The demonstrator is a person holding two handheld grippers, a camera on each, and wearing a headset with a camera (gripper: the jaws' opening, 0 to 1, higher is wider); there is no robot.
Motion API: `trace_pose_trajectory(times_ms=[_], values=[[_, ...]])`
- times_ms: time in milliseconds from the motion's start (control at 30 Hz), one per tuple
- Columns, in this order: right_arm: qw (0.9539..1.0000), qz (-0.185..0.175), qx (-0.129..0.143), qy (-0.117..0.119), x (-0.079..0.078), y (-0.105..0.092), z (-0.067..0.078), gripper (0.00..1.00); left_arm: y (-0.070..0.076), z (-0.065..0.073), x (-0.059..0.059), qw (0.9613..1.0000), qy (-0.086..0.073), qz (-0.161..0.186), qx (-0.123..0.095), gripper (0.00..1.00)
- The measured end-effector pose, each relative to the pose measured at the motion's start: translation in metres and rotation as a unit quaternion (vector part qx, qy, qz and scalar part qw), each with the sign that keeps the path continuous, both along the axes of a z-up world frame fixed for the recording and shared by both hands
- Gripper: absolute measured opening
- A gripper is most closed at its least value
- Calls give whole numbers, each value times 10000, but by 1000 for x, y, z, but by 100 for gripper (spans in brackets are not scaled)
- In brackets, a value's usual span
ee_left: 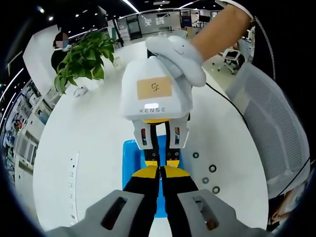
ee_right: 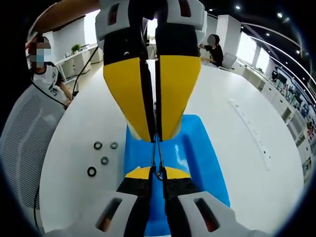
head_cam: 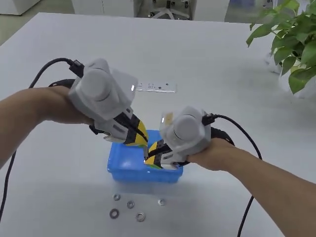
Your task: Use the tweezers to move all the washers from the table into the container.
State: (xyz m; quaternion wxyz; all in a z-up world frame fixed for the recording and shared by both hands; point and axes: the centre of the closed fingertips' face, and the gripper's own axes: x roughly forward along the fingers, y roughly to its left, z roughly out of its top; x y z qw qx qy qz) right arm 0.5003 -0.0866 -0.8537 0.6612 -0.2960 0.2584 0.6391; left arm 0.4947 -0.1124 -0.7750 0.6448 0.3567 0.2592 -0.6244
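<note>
The right gripper [ee_right: 158,172] was pinched narrow on the tweezers [ee_right: 157,155], whose long axis ran straight ahead into the left gripper [ee_right: 155,139], likewise closed on them, over the container [ee_right: 202,153]. The washers [ee_right: 104,160] lay off to the right gripper's left, outside the container

The right hand-held gripper [ee_right: 158,174] rises from the bottom, its yellow-tipped black jaws drawn close together on the lower end of the thin metal tweezers [ee_right: 157,155]. The left hand-held gripper [ee_right: 154,138] comes down from the top, its broad yellow jaws pinched on the upper part of the tweezers. Both hang over the blue container [ee_right: 202,148] on the white bench [ee_right: 79,118]. Four washers [ee_right: 104,160] lie loosely grouped on the bench just beside the container. A pale ruler strip [ee_right: 249,126] lies on the container's other side. A mesh-backed chair [ee_right: 22,143] stands at the bench's edge.
</note>
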Motion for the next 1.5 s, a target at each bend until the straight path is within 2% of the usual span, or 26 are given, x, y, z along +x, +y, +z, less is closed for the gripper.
trace_pose_trajectory(times_ms=[433,667,900,1200,1500], values=[[9999,45,-105,101,0,1,-12,9,1,-11,1,10000,46,23,36,6],[9999,23,-87,127,0,1,-11,10,1,-11,1,10000,61,32,8,6],[9999,52,-136,46,1,0,-11,10,0,-10,1,10000,58,-8,27,6],[10000,-25,-90,-6,1,-4,-4,10,-3,-4,-1,10000,17,-33,14,6],[9999,-82,-27,-108,0,-6,8,11,-4,9,-3,9999,-86,-54,20,6]])
